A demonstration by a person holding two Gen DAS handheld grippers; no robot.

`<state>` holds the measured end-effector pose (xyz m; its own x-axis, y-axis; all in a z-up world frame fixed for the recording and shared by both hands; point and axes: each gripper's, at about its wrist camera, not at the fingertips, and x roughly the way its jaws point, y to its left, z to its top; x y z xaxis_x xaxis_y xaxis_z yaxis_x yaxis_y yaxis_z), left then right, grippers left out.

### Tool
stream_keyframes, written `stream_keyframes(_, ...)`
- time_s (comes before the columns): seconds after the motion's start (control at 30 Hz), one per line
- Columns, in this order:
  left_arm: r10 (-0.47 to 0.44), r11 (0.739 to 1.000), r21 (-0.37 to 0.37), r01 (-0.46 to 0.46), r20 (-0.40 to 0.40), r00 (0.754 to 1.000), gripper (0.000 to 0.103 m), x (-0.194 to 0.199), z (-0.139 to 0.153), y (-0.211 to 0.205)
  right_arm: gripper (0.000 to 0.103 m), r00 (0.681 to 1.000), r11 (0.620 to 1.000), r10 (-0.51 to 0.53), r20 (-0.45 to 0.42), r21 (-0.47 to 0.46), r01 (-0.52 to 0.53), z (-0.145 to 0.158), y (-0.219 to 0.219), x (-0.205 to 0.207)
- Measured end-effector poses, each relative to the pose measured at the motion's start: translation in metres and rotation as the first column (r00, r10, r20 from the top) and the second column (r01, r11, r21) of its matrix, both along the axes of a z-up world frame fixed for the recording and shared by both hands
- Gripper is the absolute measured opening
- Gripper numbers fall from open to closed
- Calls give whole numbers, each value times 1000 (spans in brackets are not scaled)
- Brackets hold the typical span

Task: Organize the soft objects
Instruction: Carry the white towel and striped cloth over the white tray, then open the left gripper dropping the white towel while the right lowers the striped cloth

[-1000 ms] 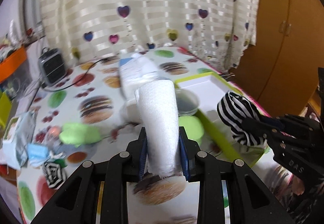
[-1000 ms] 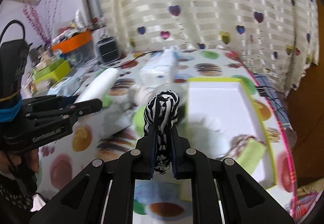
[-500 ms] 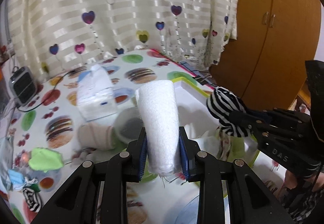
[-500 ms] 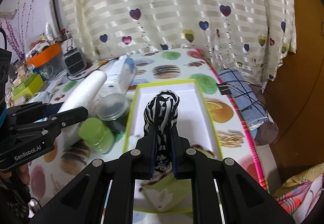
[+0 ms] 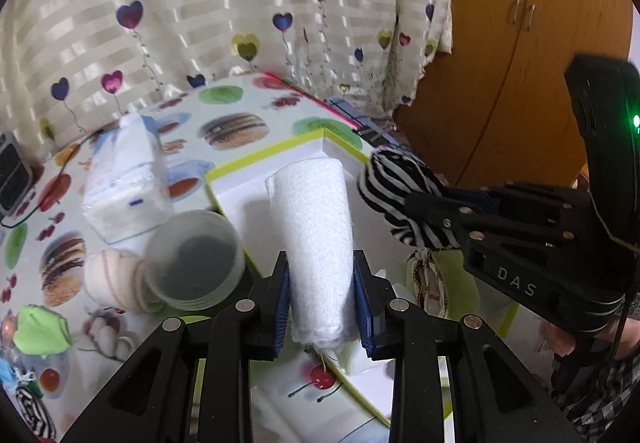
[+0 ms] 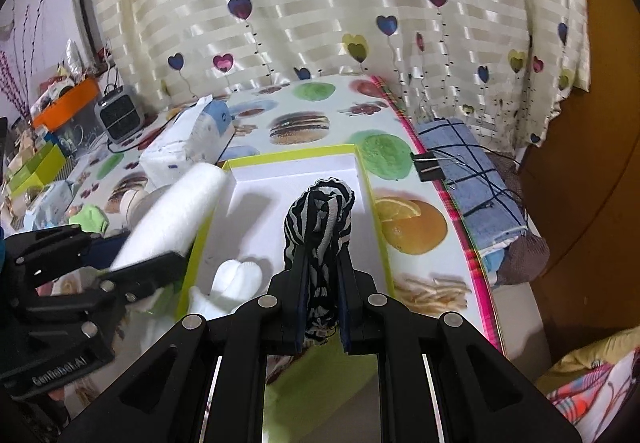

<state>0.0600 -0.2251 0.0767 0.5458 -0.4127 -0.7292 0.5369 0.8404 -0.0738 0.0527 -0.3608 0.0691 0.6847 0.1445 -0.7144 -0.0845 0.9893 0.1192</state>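
The left tool (image 5: 322, 305) is clenched on a rolled white towel (image 5: 312, 235), its blue pads pressing both sides of the roll near the lower end. It slopes downward, and the roll juts forward over the near left corner of a white tray with a lime-green rim (image 5: 256, 157). The right tool (image 6: 322, 297) also slopes downward and is clamped on a black-and-white striped cloth bundle (image 6: 320, 215), which hangs over the middle of the tray (image 6: 372, 199). In the left wrist view the right tool enters from the right edge, with part of the person's hand (image 5: 560, 339) showing beneath it. A white sock (image 6: 230, 281) and a light green cloth (image 5: 452, 275) lie in the near end of the tray. The tray sits on a surface covered in a food-print cloth (image 6: 298, 129). Left of the tray stand a clear plastic jar (image 5: 192, 259), a rolled beige bandage (image 5: 112, 279) and a tissue pack (image 5: 124, 183).
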Motion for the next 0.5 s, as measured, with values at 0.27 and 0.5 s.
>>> stream_keyframes(0.27, -8, 1000, 20, 8, -10, 1000, 27, 4, -12, -10, 13, 999, 999, 7, -50, -30, -9, -19, -2, 11)
stream_keyframes(0.5, 3, 1000, 19, -2, -26, 1000, 30, 8, -18, -12, 13, 997, 998, 18, -71, -59, -22, -28, -1, 14)
